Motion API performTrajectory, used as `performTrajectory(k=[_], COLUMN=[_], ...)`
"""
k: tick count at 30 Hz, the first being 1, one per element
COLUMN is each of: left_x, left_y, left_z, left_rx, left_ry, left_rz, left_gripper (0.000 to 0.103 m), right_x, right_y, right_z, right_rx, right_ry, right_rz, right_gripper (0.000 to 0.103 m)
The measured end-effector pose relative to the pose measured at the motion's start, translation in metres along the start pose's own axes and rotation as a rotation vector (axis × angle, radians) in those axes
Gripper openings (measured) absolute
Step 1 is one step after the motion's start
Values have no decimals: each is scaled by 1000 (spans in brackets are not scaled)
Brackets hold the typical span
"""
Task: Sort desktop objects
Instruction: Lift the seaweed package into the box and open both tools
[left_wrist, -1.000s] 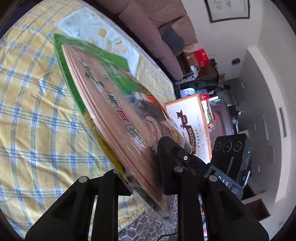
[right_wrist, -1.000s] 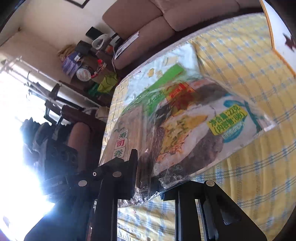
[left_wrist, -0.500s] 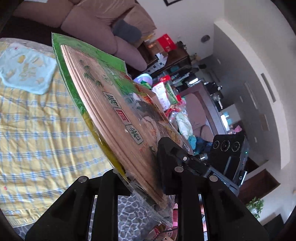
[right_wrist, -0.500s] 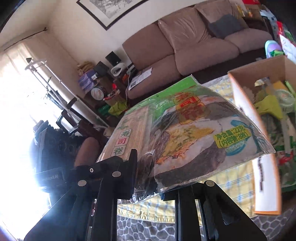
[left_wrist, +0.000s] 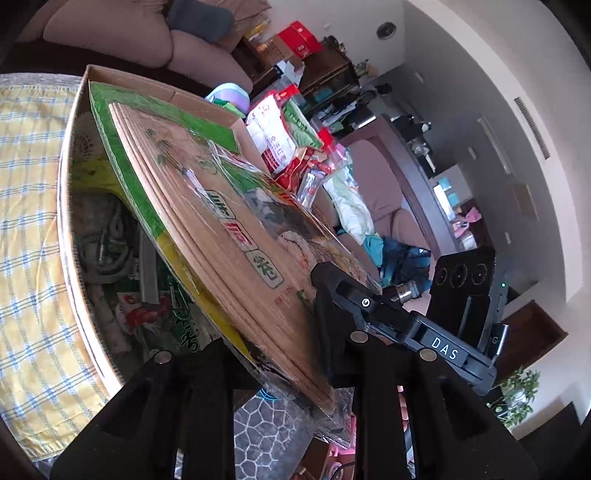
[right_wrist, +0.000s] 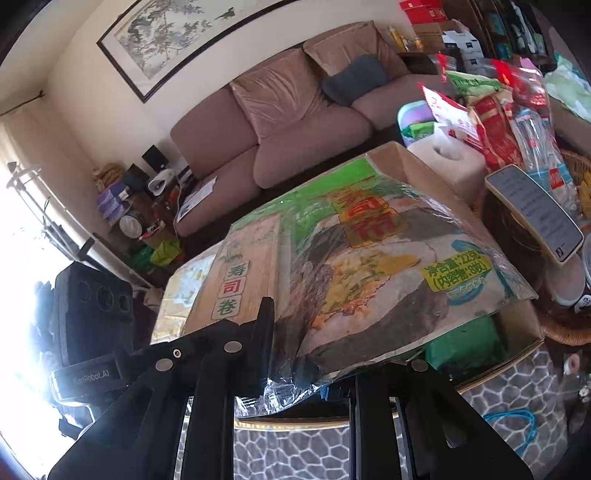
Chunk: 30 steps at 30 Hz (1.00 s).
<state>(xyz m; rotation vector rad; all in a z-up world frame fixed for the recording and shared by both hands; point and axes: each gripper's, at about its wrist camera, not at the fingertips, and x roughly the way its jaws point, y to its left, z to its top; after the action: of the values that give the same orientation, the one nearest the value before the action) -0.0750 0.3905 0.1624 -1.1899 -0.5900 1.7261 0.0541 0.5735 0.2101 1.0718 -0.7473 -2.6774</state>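
Sushi-kit packet (left_wrist: 207, 206), a flat clear bag holding a bamboo rolling mat and printed seaweed sheets, carried tilted over an open cardboard box (left_wrist: 74, 206). The packet is broad and floppy, so it is gripped at its near edge by both tools at once; a single grip would probably let the far end sag or twist.

Left gripper (left_wrist: 280, 354): fingers clamped on the near edge at the mat side, one finger under the packet and one over it. Right gripper (right_wrist: 306, 365): fingers closed on the crinkled plastic of the near edge at the seaweed side; the packet fans away from them toward the far side. The right tool's finger shows in the left view, just right of the left tool's grip, so the two holds lie close together.

The box stands on a yellow checked cloth (left_wrist: 26, 221) and already holds a coiled cord (left_wrist: 103, 236) and a green packet (left_wrist: 166, 325). Judged step: lowering the packet into the box; its width nearly matches the opening, so a corner may catch the rim. A sofa (right_wrist: 288, 122) lies beyond.
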Motion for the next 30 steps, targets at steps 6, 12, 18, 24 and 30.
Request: performTrajectory(k=[6, 12, 18, 24, 30], left_x=[33, 42, 38, 23, -30], left_y=[2, 10, 2, -8, -28], left_z=[-12, -22, -23, -33, -39], left_rx=[-20, 0, 39, 89, 96], left_ry=[41, 65, 64, 105, 21], left_rz=[51, 103, 208, 346, 336], left_gripper=[22, 22, 24, 43, 70], right_x=[11, 22, 31, 39, 18], right_y=[-50, -71, -67, -49, -51], right_z=[-3, -11, -10, -11, -12], right_rx=[43, 64, 55, 33, 86], right_ry=[22, 35, 68, 99, 158], right_rz=[-5, -21, -63, -158, -196], right_gripper=[19, 19, 19, 31, 50])
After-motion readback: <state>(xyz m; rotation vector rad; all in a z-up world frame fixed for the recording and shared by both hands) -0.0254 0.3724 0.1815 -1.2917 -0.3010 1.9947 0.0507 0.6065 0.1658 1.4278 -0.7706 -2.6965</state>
